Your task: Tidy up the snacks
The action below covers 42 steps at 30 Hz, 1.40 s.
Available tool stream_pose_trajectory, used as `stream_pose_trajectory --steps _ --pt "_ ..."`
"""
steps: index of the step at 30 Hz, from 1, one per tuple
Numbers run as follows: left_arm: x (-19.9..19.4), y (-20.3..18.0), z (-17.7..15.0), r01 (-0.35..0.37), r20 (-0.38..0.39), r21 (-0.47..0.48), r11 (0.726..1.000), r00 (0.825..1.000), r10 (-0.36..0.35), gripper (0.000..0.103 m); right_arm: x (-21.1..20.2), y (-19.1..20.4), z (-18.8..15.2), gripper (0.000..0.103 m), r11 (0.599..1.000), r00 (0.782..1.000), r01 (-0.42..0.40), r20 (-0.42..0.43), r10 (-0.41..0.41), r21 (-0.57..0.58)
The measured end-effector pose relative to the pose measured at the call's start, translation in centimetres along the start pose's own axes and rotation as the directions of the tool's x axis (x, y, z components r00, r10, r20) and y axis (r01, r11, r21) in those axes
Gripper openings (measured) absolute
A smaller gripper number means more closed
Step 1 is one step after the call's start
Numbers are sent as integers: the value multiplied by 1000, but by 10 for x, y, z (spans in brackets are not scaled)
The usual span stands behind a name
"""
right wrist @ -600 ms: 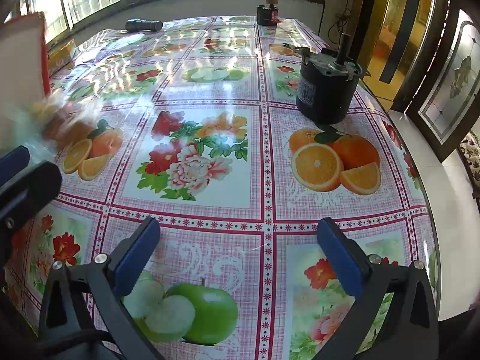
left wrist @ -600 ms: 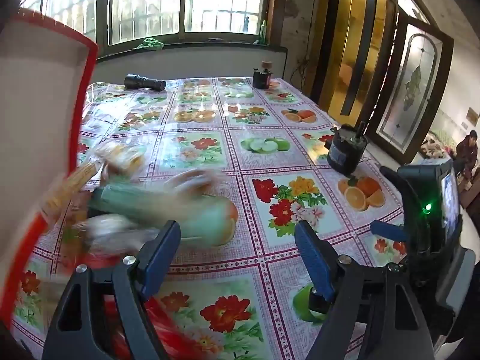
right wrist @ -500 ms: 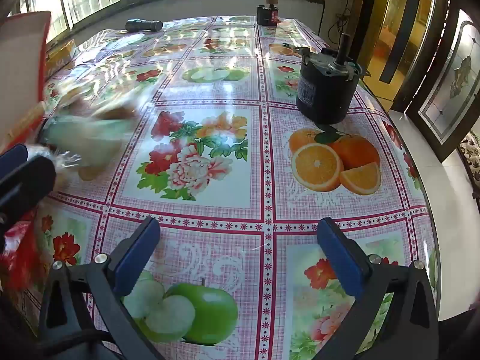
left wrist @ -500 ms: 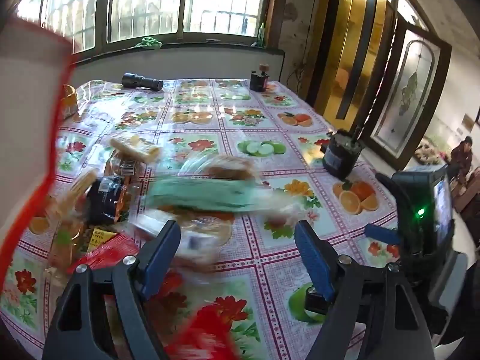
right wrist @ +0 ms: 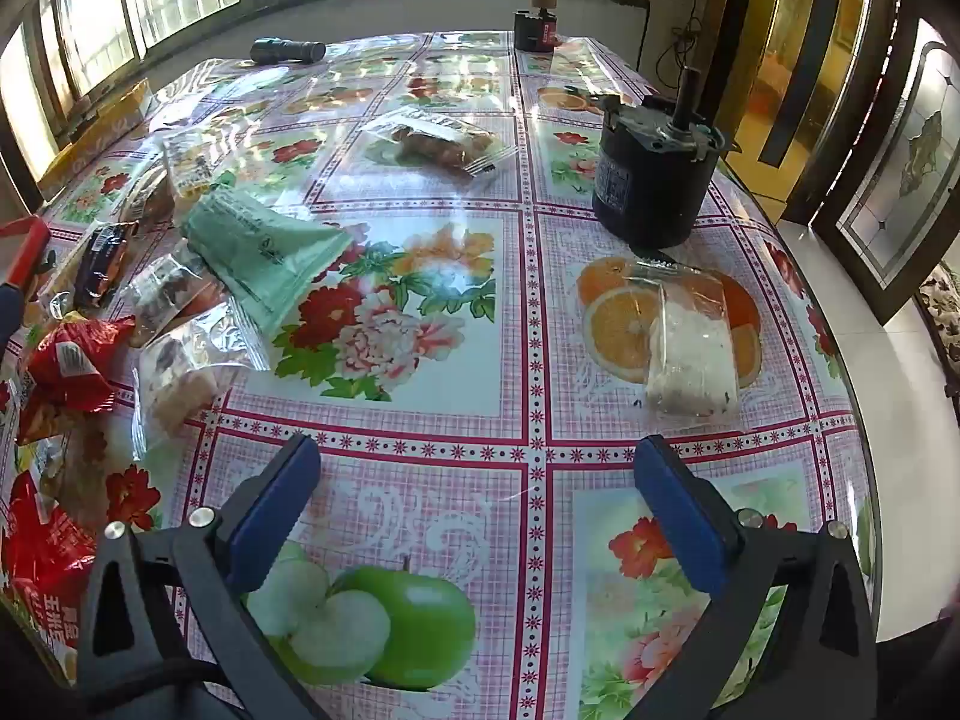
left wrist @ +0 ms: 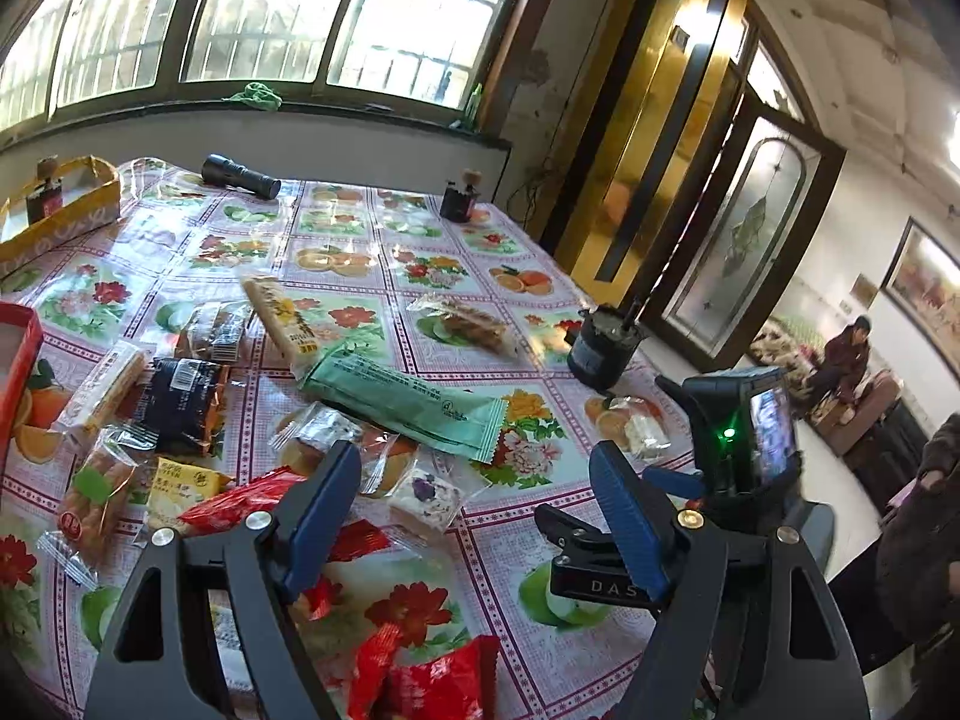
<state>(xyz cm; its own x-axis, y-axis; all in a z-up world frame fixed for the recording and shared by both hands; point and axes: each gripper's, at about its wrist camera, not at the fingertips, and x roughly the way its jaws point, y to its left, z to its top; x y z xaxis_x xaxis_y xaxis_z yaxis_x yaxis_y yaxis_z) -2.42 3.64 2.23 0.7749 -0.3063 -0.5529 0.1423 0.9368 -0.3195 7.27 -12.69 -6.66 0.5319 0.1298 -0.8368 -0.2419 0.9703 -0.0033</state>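
Several wrapped snacks lie scattered over the fruit-print tablecloth (left wrist: 540,540). A long green packet (left wrist: 408,402) lies mid-table, also the green packet (right wrist: 264,246) in the right wrist view. Red packets (left wrist: 444,684) sit under my left gripper (left wrist: 474,474), which hangs open and empty above the pile. A clear-wrapped white cake (right wrist: 690,348) lies just ahead of my right gripper (right wrist: 477,456), open and empty above the cloth. A clear packet of brown pastry (right wrist: 438,144) lies farther back. The red box (left wrist: 18,360) shows at the left edge.
A black motor (right wrist: 651,180) stands at the right near the table edge. A flashlight (left wrist: 240,176), a small dark bottle (left wrist: 459,198) and a yellow box (left wrist: 60,210) sit at the far side. A person (left wrist: 846,354) sits beyond the table.
Snacks that were tumbling out of the raised red box have come to rest scattered on the cloth. The box has dropped back to the left edge. The right gripper has stayed put.
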Motion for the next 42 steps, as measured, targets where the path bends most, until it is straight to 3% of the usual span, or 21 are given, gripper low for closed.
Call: stream_pose_trajectory --steps 3,6,10,16,20,22,23,24,25,28,30,33,36,42 --pt "-10 10 0 20 13 -41 999 1000 -19 78 0 0 0 103 1000 1000 1 1 -1 0" --pt "-25 16 -2 -24 32 -71 997 999 26 79 0 0 0 103 1000 1000 1 0 -1 -1" --pt "-39 17 -4 -61 -9 -103 993 998 61 79 0 0 0 103 1000 1000 1 4 -1 -1" --pt "-64 18 -5 -160 -10 -92 983 987 160 79 1 0 5 103 1000 1000 1 -3 -1 -1" --pt "-71 17 -5 -181 -8 -88 979 983 182 79 -8 0 2 103 998 997 6 -76 -1 58" --pt "-71 19 -8 -194 -19 -87 977 981 193 79 -33 -11 -2 103 973 995 -102 19 101 205" --pt "-71 19 -9 -204 -26 -84 975 979 202 79 -45 -15 -6 103 930 973 -229 90 212 288" --pt "-72 20 -10 -214 -29 -81 973 977 212 79 -49 -11 -7 103 906 958 -287 96 271 310" --pt "-75 21 -11 -224 -27 -79 971 974 223 79 -53 -5 -7 103 906 956 -294 85 281 305" --pt "-82 27 -15 -258 -22 -82 963 966 257 79 -71 30 -3 103 967 986 -153 92 137 205" --pt "-88 33 -18 -272 -20 -94 958 962 272 79 -83 51 -1 103 987 989 -96 125 80 126" --pt "-98 44 -22 -299 -15 -111 948 954 300 79 -101 73 -4 103 999 981 15 194 -24 51" --pt "-106 53 -25 -334 -13 -122 935 942 335 79 -113 83 -11 103 997 971 77 224 -78 14" --pt "-114 61 -32 -355 -11 -138 925 934 357 79 -144 94 -28 103 986 939 158 302 -164 44"
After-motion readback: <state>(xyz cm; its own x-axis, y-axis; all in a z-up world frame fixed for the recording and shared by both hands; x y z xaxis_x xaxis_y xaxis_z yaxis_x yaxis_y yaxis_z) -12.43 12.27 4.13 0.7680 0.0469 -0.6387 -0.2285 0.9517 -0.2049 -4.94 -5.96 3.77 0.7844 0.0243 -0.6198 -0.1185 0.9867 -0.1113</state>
